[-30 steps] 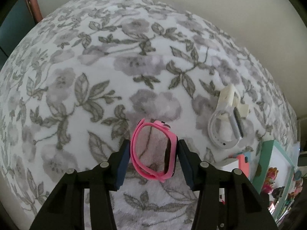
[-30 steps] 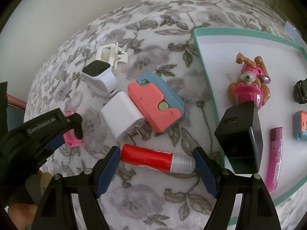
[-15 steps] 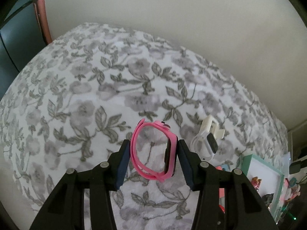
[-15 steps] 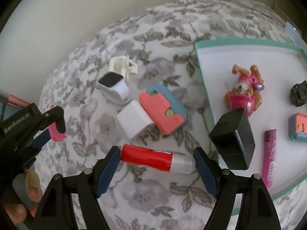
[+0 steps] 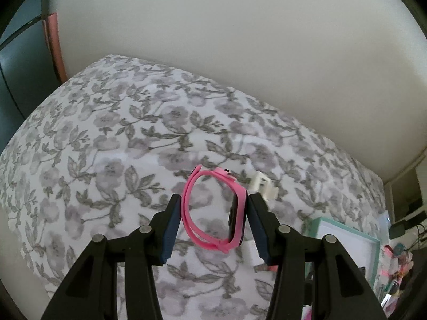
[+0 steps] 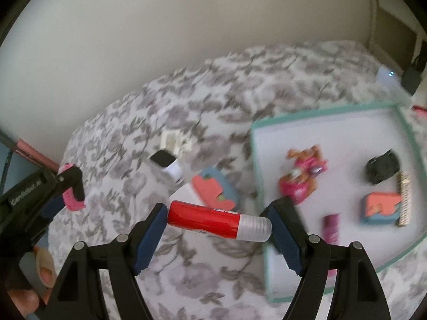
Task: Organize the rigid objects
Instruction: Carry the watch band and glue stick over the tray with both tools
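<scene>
My left gripper [image 5: 214, 202] is shut on a pink watch [image 5: 237, 218], held upright above the floral bedspread [image 5: 106, 146]. The same watch [image 6: 72, 200] shows at the left of the right wrist view, in that gripper with a hand behind it. My right gripper [image 6: 218, 213] is shut on a red glue stick [image 6: 213, 220] with a clear cap. The stick lies crosswise, gripped end to end, above the bedspread. A teal-rimmed white tray [image 6: 315, 110] lies to the right of it.
On the bedspread lie a white watch [image 6: 166, 164], a white clip [image 6: 173, 141], a white charger [image 6: 186, 194] and a coral-and-blue block [image 6: 216, 189]. The tray holds a pink dog toy [image 6: 301, 176], a black toy [image 6: 381, 169], a pink tube [image 6: 331, 226] and another coral-and-blue block [image 6: 379, 208]. A wall stands behind the bed.
Both grippers have risen from the bedspread and tilted up, each keeping its grip. The watch and glue stick came up with them, and more wall shows.
</scene>
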The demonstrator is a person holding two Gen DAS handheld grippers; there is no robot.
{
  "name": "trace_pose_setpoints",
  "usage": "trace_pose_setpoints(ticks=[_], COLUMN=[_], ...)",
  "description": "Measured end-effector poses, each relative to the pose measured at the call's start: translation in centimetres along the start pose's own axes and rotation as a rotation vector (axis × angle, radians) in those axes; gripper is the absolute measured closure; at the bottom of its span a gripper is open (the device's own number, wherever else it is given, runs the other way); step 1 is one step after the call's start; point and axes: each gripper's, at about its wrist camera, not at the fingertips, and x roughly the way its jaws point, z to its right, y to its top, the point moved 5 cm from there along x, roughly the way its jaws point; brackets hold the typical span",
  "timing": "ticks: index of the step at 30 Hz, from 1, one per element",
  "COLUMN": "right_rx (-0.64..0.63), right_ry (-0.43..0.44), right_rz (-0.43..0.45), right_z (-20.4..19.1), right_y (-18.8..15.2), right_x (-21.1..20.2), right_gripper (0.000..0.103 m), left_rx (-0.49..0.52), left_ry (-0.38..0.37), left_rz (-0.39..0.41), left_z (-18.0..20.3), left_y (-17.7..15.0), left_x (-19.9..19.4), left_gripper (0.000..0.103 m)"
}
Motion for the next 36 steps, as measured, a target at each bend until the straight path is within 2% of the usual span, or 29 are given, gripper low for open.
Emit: trace_pose_setpoints(ticks=[8,10,14,17,22,28,32,36], right_rx=[0.034,0.058,0.108,0.141,0.197,0.276,0.298,0.302], right_ry=[-0.118,-0.144,-0.174,-0.193,-0.205,-0.301,-0.364,-0.361], right_rz=[0.041,0.037,0.021,0.019,0.028,0.064,0.078,0.058], right_z=[5.2,6.9,9.7,11.4,14.3,18.7,20.6,21.1], right_y=[2.0,2.2,2.3,2.4,2.7,3.0,3.1,2.9], right_x=[-0.9,-0.8,-0.6,-0.7,-1.3,-2.7,-3.2,-2.7], right_gripper=[0.023,0.023,0.023,0.023,0.023,0.023,0.023,0.023], left_rx=[0.011,0.025,0.042,0.105,0.202,0.297,0.338,0.355], left_ry=[-0.087,-0.089,-0.143,-0.125,-0.144,-0.188,-0.191,-0.173], left_rz=[-0.012,-0.013,-0.032,-0.03,-0.031,-0.08,-0.106,-0.145], left_z=[3.1,3.9,6.2,8.6,12.9,17.9,19.8,20.5], left_y=[-1.1,-1.4,-2.3,-3.2,-5.2,-8.2,-9.7,-10.8], left_x=[-0.6,-0.7,-0.9,-1.2,-1.6,-1.0,-0.3,1.0], left_gripper=[0.052,0.052,0.052,0.052,0.052,0.052,0.052,0.052])
